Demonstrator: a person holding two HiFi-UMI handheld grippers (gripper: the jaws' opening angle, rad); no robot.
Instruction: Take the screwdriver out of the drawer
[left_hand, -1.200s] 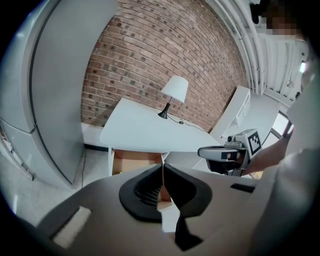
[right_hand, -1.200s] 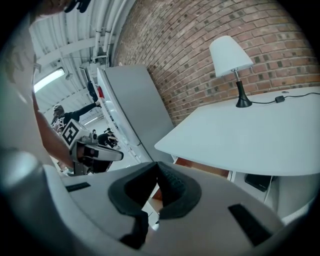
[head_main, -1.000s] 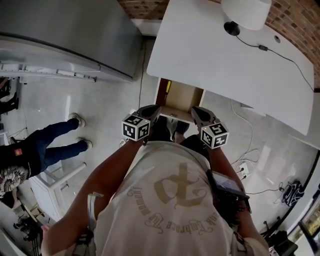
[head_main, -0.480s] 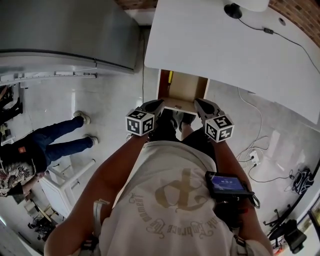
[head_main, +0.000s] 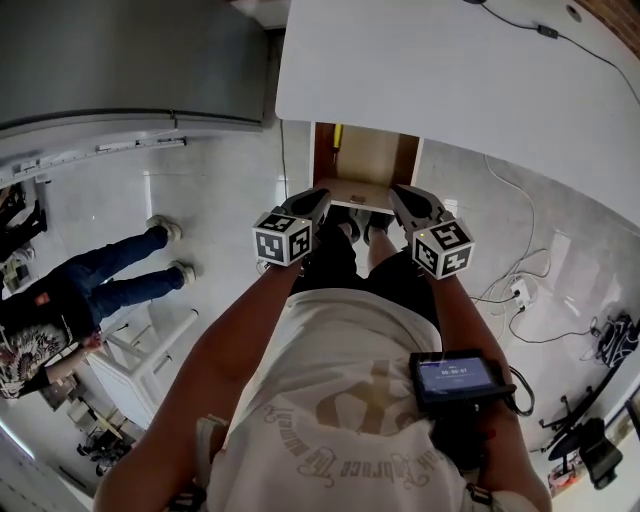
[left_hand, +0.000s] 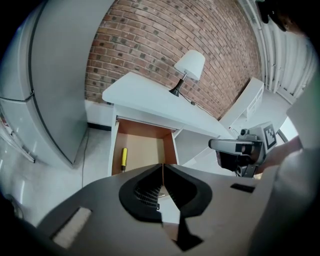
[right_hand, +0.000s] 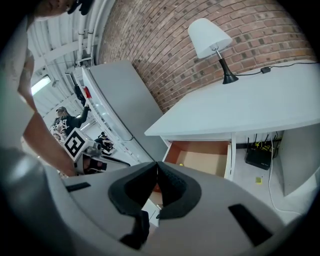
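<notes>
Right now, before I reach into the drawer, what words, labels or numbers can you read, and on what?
Nothing reads clearly.
Shirt print: ornate lettering, unreadable.
Device screen: digits, too blurred to read.
Marker cubes: square patterns, no words.
Bystander's shirt: print too small.

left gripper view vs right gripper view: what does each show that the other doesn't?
Only the left gripper view: the yellow screwdriver at full length, lying inside the open drawer, and the right tool from the side. Only the right gripper view: a black box with cables under the desk, a bystander in the background, and the left tool. Both: the lamp, white desk, open drawer, brick wall.
</notes>
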